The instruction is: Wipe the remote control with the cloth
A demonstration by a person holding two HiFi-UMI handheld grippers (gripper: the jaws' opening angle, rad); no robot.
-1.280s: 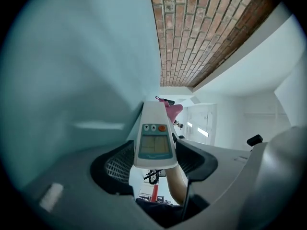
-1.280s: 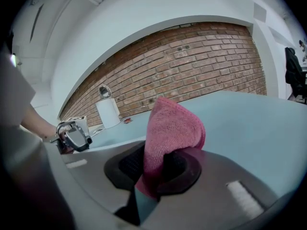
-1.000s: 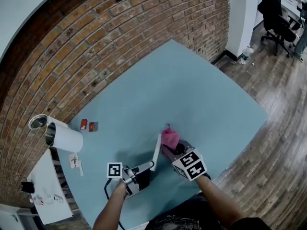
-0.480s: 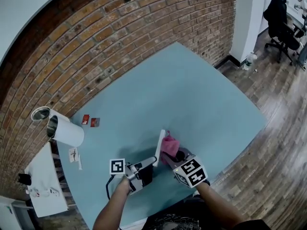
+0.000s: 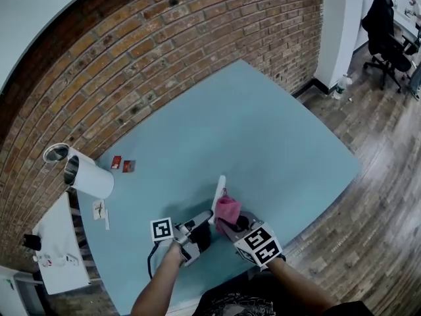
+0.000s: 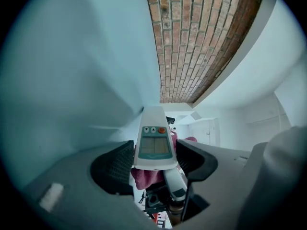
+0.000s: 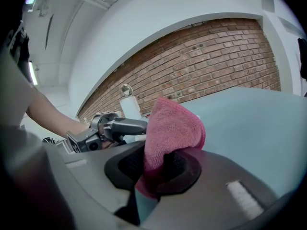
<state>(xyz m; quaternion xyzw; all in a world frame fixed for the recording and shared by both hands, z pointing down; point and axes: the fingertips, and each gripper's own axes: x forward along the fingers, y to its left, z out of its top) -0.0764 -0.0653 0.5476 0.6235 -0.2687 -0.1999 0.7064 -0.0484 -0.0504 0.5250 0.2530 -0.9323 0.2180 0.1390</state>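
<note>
The white remote control [image 6: 154,145], with a grey screen and an orange button, stands tilted up off the table, and my left gripper [image 6: 154,158] is shut on its lower end. In the head view the remote [image 5: 219,191] rises from the left gripper [image 5: 202,226]. My right gripper [image 7: 158,169] is shut on the folded pink cloth [image 7: 171,127]. In the head view the cloth [image 5: 227,210] lies against the remote's right side, just above the left gripper's jaws, with the right gripper [image 5: 234,226] behind it.
The pale blue table [image 5: 263,130] runs to a brick wall [image 5: 164,51]. At its left edge lie a white cylinder [image 5: 90,181], a metal cup [image 5: 56,153] and small red items [image 5: 123,165]. A white side table [image 5: 62,265] stands left; an office chair [image 5: 385,22] far right.
The right gripper has drawn the pink cloth down along the remote, from near its top toward the left gripper. The left gripper has tilted the remote slightly.
</note>
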